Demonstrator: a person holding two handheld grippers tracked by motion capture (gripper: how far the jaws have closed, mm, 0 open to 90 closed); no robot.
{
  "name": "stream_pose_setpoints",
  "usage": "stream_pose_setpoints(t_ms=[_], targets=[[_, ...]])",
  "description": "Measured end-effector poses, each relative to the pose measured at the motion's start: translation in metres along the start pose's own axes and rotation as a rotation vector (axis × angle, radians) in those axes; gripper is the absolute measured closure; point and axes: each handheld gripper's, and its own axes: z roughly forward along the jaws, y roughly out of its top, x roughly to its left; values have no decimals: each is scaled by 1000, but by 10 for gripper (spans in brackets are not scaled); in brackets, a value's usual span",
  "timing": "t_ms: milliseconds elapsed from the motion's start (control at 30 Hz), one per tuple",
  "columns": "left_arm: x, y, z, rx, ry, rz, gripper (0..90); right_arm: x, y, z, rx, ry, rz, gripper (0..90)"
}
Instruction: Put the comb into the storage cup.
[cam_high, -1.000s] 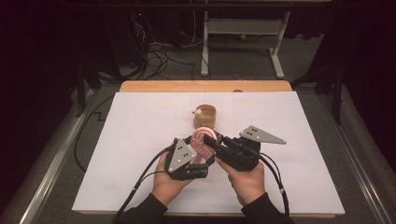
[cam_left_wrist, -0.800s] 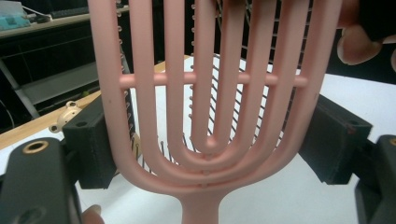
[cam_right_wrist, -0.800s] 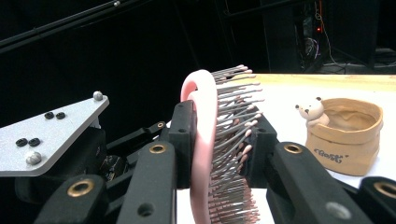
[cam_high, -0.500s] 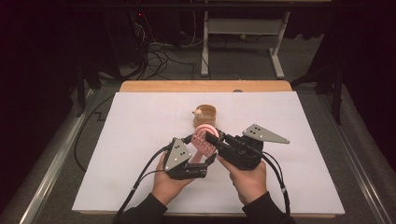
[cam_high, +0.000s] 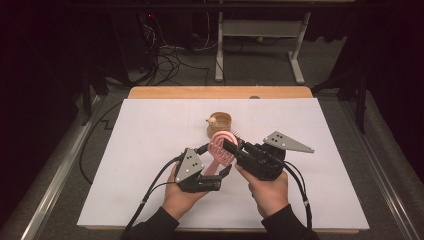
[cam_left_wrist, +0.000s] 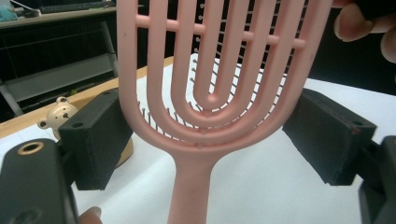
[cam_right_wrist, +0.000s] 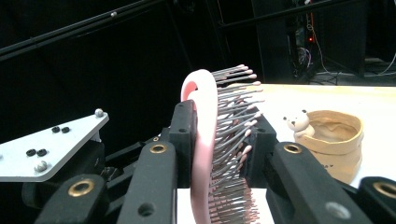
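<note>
A pink vented hairbrush is held above the white table between both grippers, handle toward the person. My left gripper has its jaws set wide, with a pad against each side edge of the brush head; the handle runs back between the jaws. My right gripper comes in from the right and is shut on the same head. In the right gripper view, one pad is on the brush's smooth back and the other on its bristles.
A small tan pot with a little bear figure on its rim stands just beyond the brush, also seen as the pot and the bear. The white sheet covers the table, with a wooden strip along its far edge.
</note>
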Motion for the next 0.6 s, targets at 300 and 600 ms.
stream_pose_setpoints(t_ms=[300,600], targets=[[0,-1,-1,-7,2,-7,139,-3,2,-3,-7,-16,2,718],[5,-3,-1,-10,5,-35,128,-13,3,-8,-15,-41,12,719]])
